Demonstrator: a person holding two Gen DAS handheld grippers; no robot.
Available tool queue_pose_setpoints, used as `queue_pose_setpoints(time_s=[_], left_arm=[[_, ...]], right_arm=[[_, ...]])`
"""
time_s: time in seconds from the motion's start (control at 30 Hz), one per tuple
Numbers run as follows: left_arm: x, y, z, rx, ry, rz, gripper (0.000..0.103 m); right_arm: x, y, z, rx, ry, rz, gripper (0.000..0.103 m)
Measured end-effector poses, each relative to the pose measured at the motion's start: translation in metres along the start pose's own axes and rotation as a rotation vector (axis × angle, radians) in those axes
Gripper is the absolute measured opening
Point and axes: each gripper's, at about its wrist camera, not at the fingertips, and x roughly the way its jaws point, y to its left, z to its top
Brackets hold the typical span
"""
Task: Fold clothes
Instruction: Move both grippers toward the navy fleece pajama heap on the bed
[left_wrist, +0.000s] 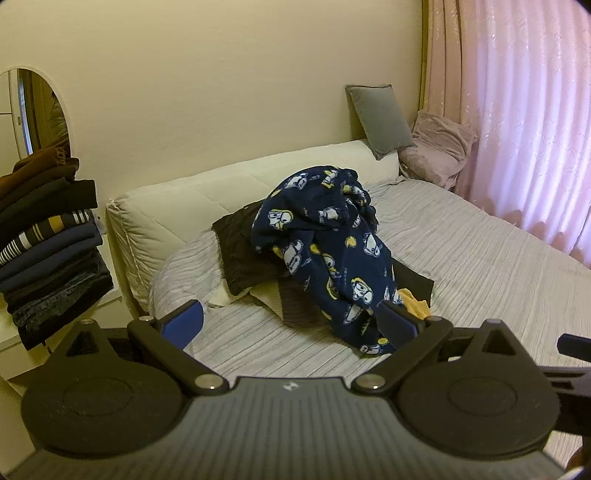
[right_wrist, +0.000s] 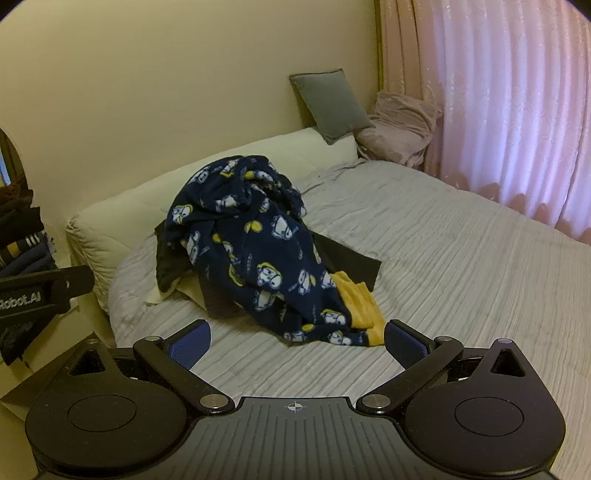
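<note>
A heap of unfolded clothes lies on the bed. On top is a navy fleece garment printed with white and yellow cartoon figures. Under it show a black garment, a yellow piece and a cream piece. My left gripper is open, just short of the heap's near edge, nothing between its blue pads. My right gripper is open too, just in front of the heap. The left gripper's body shows at the left of the right wrist view.
The bed has a grey ribbed cover and a cream padded headboard. A grey cushion and a pink pillow lean at the far corner. A stack of folded dark clothes stands at the left. Pink curtains hang right.
</note>
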Motion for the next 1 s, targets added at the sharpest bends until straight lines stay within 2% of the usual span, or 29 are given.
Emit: queue_pose_setpoints(time_s=[0.13, 0.43, 0.5, 1.0], left_arm=[[0.0, -0.005, 0.002, 0.006, -0.006, -0.008, 0.1], [0.004, -0.024, 0.008, 0.012, -0.012, -0.007, 0.1], [0.005, -0.028, 0.01, 0.011, -0.012, -0.003, 0.1], [0.008, -0.035, 0.023, 0.002, -0.027, 0.021, 0.1]], right_arm=[[-0.003, -0.012, -0.003, 0.002, -0.009, -0.013, 0.103], [0.004, -0.013, 0.006, 0.017, -0.011, -0.019, 0.103], [0.007, -0.031, 0.008, 0.007, -0.01, -0.001, 0.103], [0.01, -0.032, 0.029, -0.02, -0.041, 0.02, 0.103]])
